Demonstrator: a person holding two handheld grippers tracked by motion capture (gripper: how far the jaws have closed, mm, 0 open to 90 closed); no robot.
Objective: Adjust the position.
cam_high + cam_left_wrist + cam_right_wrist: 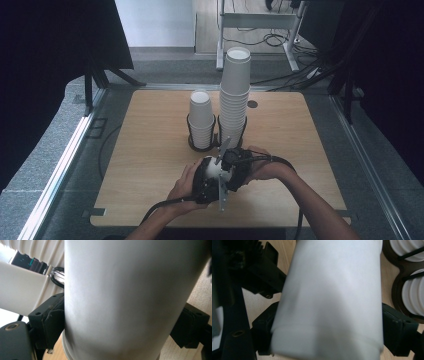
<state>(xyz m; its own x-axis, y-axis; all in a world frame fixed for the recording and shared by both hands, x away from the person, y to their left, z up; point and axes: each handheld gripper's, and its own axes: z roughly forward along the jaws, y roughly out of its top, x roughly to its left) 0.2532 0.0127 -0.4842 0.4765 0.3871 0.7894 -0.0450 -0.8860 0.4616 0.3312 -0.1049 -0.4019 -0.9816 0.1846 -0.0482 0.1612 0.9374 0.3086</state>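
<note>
A white paper cup [215, 169] is held low over the front middle of the wooden table [145, 165], between both hands. My left gripper [205, 181] comes at it from the left and my right gripper [235, 165] from the right. In the left gripper view the cup [125, 290] stands between the jaws of the left gripper [122, 323], and both pads press its sides. In the right gripper view the cup [332, 285] shows a seam near its lower end, and the right gripper [330, 328] has its jaws wide against the cup's sides.
Behind the hands stand two black wire holders [192, 142], side by side. The left one carries a short stack of white cups [201, 116], the right one a tall stack [235, 92]. Dark curtains, cables and a desk frame surround the table.
</note>
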